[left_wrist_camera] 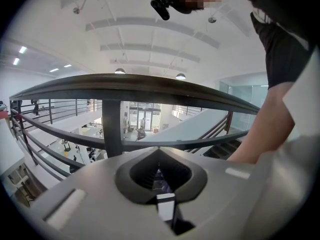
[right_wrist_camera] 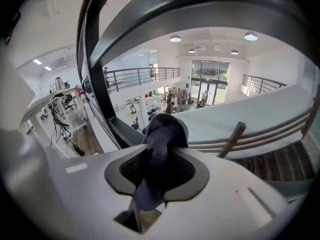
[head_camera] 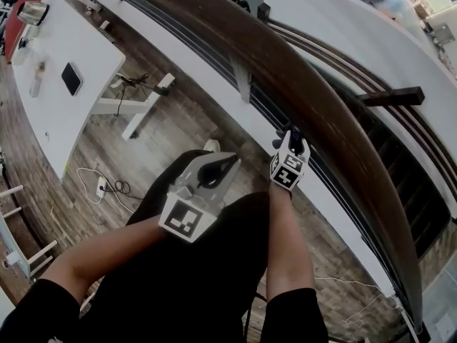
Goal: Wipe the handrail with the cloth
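handrail (head_camera: 318, 95): dark brown | cloth (right_wrist_camera: 161, 134): dark blue-grey knit | table (head_camera: 57, 113): white

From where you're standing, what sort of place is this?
Probably a mezzanine walkway overlooking an open hall: a curved wooden handrail edges the floor, a staircase descends beyond it, and tall glass doors show on the level below.

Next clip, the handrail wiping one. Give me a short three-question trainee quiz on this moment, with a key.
1. True or false: the left gripper holds the cloth.
2. The right gripper has its jaws: A open and empty; B shut on the cloth; C shut on a bottle.
3. Which gripper is nearer the handrail?
Key: 1 false, its jaws are shut and empty; 2 B; 3 the right gripper.
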Demonstrator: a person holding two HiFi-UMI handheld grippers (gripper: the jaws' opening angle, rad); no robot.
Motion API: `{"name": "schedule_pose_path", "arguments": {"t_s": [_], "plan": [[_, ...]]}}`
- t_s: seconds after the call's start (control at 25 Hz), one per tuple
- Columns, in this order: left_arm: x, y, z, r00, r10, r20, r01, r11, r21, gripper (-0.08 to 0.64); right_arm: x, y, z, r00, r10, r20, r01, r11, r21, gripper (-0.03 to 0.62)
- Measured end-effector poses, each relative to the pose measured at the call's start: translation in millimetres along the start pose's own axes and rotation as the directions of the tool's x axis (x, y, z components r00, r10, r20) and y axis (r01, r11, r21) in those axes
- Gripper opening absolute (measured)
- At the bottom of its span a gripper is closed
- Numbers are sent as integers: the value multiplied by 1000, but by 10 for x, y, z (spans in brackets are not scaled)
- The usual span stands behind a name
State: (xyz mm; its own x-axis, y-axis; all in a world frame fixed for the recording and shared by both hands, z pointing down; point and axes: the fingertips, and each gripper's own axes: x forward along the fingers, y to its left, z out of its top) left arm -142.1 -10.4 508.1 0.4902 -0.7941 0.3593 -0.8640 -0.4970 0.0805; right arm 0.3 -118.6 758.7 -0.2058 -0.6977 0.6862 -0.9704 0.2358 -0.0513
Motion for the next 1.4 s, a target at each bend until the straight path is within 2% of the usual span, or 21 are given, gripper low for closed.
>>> {"name": "schedule_pose_path", "arguments": {"t_s": [0.28, 0.4, 0.64, 0.96, 1.2, 1.4], "plan": [[32, -178, 51, 1000, -25, -13, 25, 999, 36, 0, -99, -170, -54, 1000, 19, 6, -19, 1000, -7, 91], [20, -255, 84, 1000, -25, -15, 26, 998, 52, 0, -151, -223, -95, 1000, 14, -6, -14, 999, -40, 89], [18, -449, 27, 999, -13, -40, 14, 999, 42, 0, -222, -352, -141, 999, 33, -13, -33, 997, -68, 89], [4, -626, 80, 998, 43, -44, -42, 999, 29, 0, -392, -690, -315, 999, 23, -45, -27, 997, -79, 89], [16, -835, 74, 998, 12, -65, -9, 998, 58, 0, -512, -901, -424, 998, 22, -50, -26, 996, -81, 89], [40, -889, 79, 997, 28, -68, -24, 998, 63, 0, -580, -1015, -460, 999, 22, -50, -26, 996, -90, 91]]}}
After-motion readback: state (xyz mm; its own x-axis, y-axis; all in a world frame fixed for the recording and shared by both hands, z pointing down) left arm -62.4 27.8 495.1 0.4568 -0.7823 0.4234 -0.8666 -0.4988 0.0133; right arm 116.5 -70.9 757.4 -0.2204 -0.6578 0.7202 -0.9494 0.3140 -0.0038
